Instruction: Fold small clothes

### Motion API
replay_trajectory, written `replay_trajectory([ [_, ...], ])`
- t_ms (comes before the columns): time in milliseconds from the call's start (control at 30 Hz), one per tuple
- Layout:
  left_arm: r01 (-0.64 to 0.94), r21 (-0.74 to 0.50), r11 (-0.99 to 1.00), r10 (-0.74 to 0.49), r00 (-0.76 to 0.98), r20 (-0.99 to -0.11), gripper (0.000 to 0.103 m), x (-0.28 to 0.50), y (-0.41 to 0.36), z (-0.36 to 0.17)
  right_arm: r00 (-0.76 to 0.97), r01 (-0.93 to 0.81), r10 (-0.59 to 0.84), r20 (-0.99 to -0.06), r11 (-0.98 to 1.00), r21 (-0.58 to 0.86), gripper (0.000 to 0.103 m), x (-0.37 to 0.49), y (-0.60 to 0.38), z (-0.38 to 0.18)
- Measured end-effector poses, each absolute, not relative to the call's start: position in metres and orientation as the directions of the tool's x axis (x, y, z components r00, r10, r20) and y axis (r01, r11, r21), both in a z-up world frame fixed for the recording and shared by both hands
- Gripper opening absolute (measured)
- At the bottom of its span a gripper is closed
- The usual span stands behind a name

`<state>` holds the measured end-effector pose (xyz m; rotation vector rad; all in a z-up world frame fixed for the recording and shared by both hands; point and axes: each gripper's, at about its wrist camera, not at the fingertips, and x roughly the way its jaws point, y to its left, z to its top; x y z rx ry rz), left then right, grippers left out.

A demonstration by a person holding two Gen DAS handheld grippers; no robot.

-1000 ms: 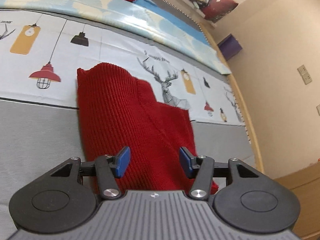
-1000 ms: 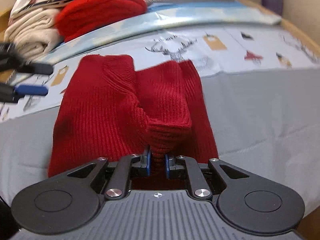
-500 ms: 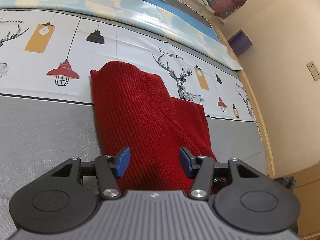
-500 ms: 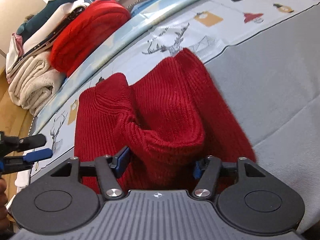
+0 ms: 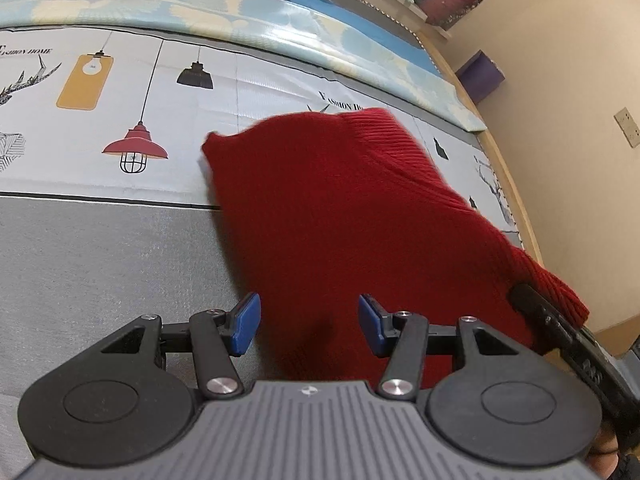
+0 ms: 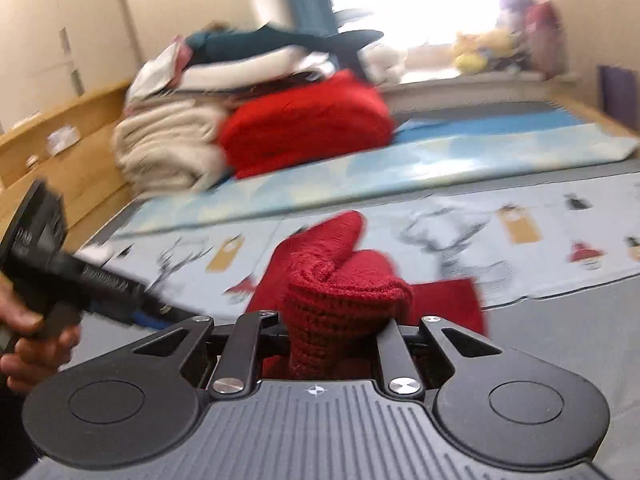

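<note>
the left tongs [image 5: 308, 324] gape wide over the red sweater [image 5: 344, 216], gripping nothing. the right tongs [image 6: 332, 332] hold a bunched fold of the sweater, raised above the patterned bed sheet [image 5: 120, 120].

Bright blown-out window [image 6: 416, 4], motion blur, fisheye-bent edges

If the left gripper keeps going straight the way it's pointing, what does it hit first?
Most likely the red knit garment. The open left gripper points straight at it, with the fabric filling the gap between its jaws. How far above the cloth it hovers is unclear.
</note>
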<state>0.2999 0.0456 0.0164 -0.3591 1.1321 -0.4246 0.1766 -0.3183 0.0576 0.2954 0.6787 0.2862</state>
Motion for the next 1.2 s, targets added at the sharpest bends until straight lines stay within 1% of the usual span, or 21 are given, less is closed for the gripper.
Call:
replay_trajectory([
  [33,0.15,-0.477,0.866,-0.497,0.359,-0.79,0.058,0.299,0.045,0.016,0.749,-0.107,0.311,-0.585,0.928,0.356,0.016,0.173,-0.329,0.053],
  [100,0.16,-0.465,0.87,-0.491,0.352,-0.797,0.058,0.3,0.042,0.015,0.716,0.016,0.212,-0.666,0.948,0.319,0.017,0.167,-0.349,0.024],
  [133,0.163,-0.46,0.873,-0.487,0.35,-0.8,0.058,0.3,0.042,0.014,0.642,0.079,0.174,-0.747,0.954,0.29,0.018,0.167,-0.359,-0.005],
  [167,0.162,-0.455,0.876,-0.482,0.347,-0.805,0.058,0.3,0.041,0.013,0.539,0.131,0.168,-0.825,0.951,0.28,0.022,0.168,-0.368,-0.033],
  [200,0.16,-0.451,0.878,-0.478,0.344,-0.808,0.058,0.299,0.041,0.012,0.449,0.207,0.181,-0.875,0.931,0.3,0.026,0.168,-0.377,-0.056],
  [267,0.158,-0.447,0.88,-0.474,0.339,-0.813,0.058,0.299,0.04,0.01,0.441,0.327,0.263,-0.858,0.843,0.426,0.03,0.167,-0.396,-0.069],
  [300,0.161,-0.445,0.881,-0.473,0.338,-0.814,0.058,0.299,0.039,0.009,0.461,0.326,0.274,-0.844,0.832,0.448,0.031,0.168,-0.4,-0.066],
  [367,0.17,-0.441,0.881,-0.472,0.336,-0.815,0.058,0.299,0.036,0.009,0.504,0.265,0.278,-0.818,0.851,0.453,0.037,0.167,-0.402,-0.057],
  [467,0.171,-0.435,0.884,-0.467,0.33,-0.82,0.058,0.3,0.032,0.006,0.538,0.208,0.285,-0.794,0.867,0.452,0.042,0.16,-0.405,-0.048],
  [533,0.172,-0.432,0.885,-0.465,0.327,-0.823,0.058,0.301,0.029,0.005,0.549,0.212,0.304,-0.778,0.851,0.481,0.043,0.159,-0.41,-0.046],
  [700,0.192,-0.421,0.886,-0.462,0.312,-0.83,0.058,0.3,0.018,0.001,0.565,0.237,0.326,-0.758,0.815,0.528,0.048,0.165,-0.412,-0.052],
  [833,0.204,-0.416,0.886,-0.461,0.304,-0.834,0.058,0.301,0.013,-0.001,0.569,0.275,0.335,-0.751,0.783,0.558,0.049,0.17,-0.415,-0.06],
  [867,0.204,-0.415,0.887,-0.46,0.303,-0.834,0.058,0.301,0.013,-0.002,0.576,0.271,0.333,-0.747,0.784,0.559,0.048,0.17,-0.415,-0.059],
  [900,0.204,-0.415,0.887,-0.46,0.303,-0.834,0.058,0.301,0.013,-0.002,0.589,0.253,0.332,-0.736,0.789,0.559,0.042,0.17,-0.413,-0.056],
  [933,0.203,-0.416,0.887,-0.461,0.304,-0.834,0.058,0.301,0.013,-0.002,0.613,0.209,0.339,-0.714,0.801,0.56,0.031,0.169,-0.409,-0.051],
  [967,0.204,-0.417,0.886,-0.462,0.303,-0.834,0.058,0.301,0.013,-0.002,0.643,0.154,0.33,-0.691,0.828,0.539,0.028,0.166,-0.403,-0.041],
  [1033,0.205,-0.417,0.886,-0.462,0.301,-0.834,0.058,0.301,0.013,-0.003,0.708,0.027,0.329,-0.624,0.871,0.49,0.023,0.158,-0.388,-0.02],
  [1067,0.207,-0.416,0.886,-0.462,0.301,-0.834,0.058,0.302,0.012,-0.003,0.734,-0.017,0.338,-0.589,0.876,0.482,0.023,0.153,-0.384,-0.011],
  [1100,0.207,-0.416,0.885,-0.462,0.302,-0.834,0.058,0.302,0.012,-0.003,0.744,-0.029,0.336,-0.577,0.879,0.475,0.023,0.15,-0.382,-0.008],
  [1133,0.208,-0.415,0.886,-0.461,0.302,-0.834,0.058,0.302,0.012,-0.003,0.745,-0.013,0.318,-0.586,0.886,0.463,0.023,0.149,-0.383,-0.007],
  [1200,0.207,-0.411,0.888,-0.457,0.301,-0.837,0.058,0.302,0.01,-0.004,0.693,0.093,0.247,-0.677,0.901,0.424,0.023,0.153,-0.388,-0.022],
])
